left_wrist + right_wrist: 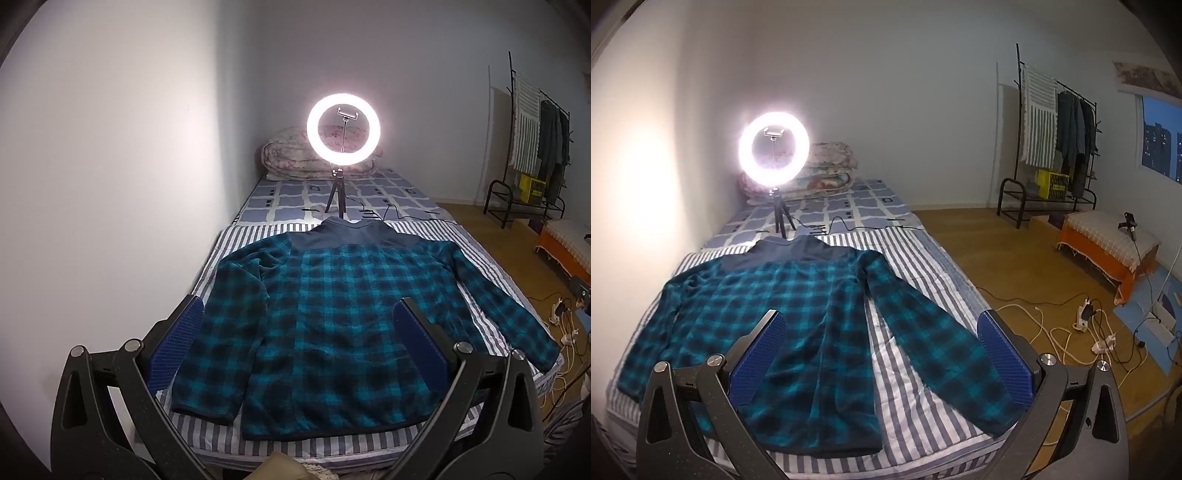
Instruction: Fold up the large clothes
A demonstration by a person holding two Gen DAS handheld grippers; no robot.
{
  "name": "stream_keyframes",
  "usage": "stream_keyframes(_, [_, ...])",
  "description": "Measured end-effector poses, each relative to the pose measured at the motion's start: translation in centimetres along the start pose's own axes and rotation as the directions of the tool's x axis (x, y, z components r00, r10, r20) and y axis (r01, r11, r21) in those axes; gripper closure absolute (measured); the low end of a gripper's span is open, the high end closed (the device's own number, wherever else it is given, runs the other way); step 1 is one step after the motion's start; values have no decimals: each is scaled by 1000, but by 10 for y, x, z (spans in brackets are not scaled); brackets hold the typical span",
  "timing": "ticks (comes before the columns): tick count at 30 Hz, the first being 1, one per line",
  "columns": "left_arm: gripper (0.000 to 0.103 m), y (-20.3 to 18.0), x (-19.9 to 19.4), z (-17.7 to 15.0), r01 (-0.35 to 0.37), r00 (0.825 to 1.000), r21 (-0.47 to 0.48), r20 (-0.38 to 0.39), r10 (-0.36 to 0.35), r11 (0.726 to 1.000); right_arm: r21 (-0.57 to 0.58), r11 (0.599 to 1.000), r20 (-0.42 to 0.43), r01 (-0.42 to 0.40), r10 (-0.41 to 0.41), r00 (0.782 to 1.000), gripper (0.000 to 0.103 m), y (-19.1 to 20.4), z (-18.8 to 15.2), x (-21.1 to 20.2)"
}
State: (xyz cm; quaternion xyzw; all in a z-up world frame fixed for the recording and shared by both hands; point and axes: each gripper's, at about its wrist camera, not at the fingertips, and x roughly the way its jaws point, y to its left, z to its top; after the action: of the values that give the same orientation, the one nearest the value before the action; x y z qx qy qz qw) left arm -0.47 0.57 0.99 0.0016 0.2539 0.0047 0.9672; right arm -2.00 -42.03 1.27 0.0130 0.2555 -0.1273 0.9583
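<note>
The plaid jacket (332, 314) lies flat on the bed (332, 443), collar at twelve o'clock, sleeves spread. The left tool (299, 343) and right tool (882, 354) hover spread wide, gripping nothing. Risk — a shallow pinch drags fleece, or the lamp cord (842, 225) near the collar snags.

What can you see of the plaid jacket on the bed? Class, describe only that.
The plaid jacket is teal and black check, fleecy-looking, with a plain dark blue yoke and collar. It lies flat and unfolded on the striped sheet, collar toward the ring light, hem toward the camera. Both sleeves are spread out and angled down beside the body, the right sleeve nearing the bed's edge. Nothing grips or touches it.
</note>
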Motion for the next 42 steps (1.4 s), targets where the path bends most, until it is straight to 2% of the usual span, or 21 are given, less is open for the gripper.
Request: stream_keyframes(42, [0,7,-6,-1,-23,1000,-3,19,23,1000,13,1000,3,-27,27,1000,0,6,3,-3])
